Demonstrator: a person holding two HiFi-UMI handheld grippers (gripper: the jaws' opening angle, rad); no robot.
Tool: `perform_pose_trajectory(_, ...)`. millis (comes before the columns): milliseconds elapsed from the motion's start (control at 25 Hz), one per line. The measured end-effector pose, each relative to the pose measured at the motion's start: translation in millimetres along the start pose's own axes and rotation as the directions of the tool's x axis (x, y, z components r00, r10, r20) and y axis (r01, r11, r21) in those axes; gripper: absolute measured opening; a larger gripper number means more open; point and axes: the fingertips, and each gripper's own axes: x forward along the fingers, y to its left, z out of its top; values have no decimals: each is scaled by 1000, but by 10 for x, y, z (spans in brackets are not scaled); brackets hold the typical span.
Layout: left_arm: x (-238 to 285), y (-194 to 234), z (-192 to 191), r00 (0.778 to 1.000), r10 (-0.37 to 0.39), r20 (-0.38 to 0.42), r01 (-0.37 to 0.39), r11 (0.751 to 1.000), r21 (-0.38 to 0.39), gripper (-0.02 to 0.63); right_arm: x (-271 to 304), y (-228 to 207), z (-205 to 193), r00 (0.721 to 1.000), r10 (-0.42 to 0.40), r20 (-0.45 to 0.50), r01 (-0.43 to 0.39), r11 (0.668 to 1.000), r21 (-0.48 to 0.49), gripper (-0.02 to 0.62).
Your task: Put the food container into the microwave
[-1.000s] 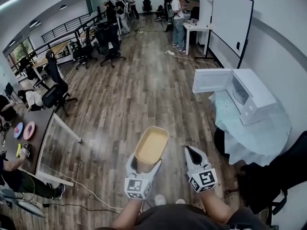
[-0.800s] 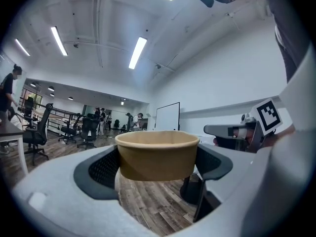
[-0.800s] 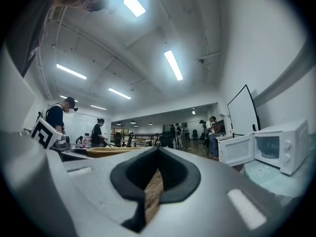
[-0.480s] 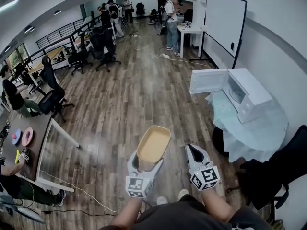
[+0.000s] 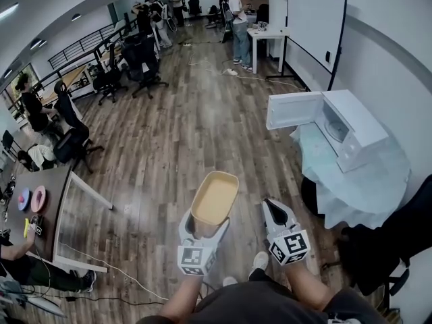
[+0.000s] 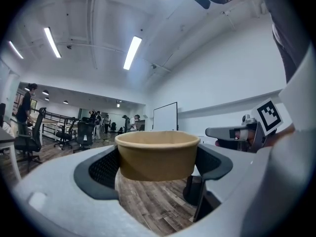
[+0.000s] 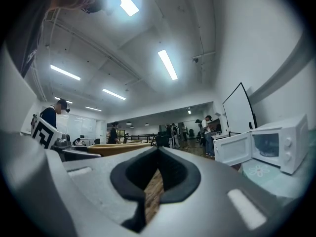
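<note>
A tan paper food container (image 5: 214, 198) is held level above the wood floor, with my left gripper (image 5: 202, 227) shut on its near end. In the left gripper view the container (image 6: 157, 154) sits between both black pads. My right gripper (image 5: 274, 212) hangs beside it, shut and empty; its tips meet in the right gripper view (image 7: 158, 149). The white microwave (image 5: 345, 127) stands on a round table ahead to the right, its door (image 5: 293, 110) swung open to the left. From the right gripper view the microwave (image 7: 276, 144) is at the right.
The round table (image 5: 364, 187) has a pale cloth. A whiteboard (image 5: 315, 29) stands by the right wall. Office chairs (image 5: 74, 130) and desks line the left. A dark table (image 5: 40, 201) sits at lower left. People stand at the far end (image 5: 239, 15).
The whole view has moved forward a little toward the microwave table. The container stays held in the left gripper, and the right gripper stays shut beside it.
</note>
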Motion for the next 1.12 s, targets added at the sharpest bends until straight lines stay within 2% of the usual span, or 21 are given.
perform_pose_trajectory(680, 1510, -230, 53, 1000, 15, -18, -14, 999, 40, 491, 706, -1406, 54, 1000, 9, 1, -9, 1000, 10, 0)
perform_pose_trajectory(960, 1951, -462, 20, 999, 17, -33, -15, 998, 61, 491, 811, -1912, 25, 1000, 12, -1, -12, 1000, 26, 0)
perform_pose_trajectory(1120, 2082, -544, 19, 999, 24, -41, -21, 998, 67, 491, 837, -2059, 14, 1000, 24, -4, -24, 999, 36, 0)
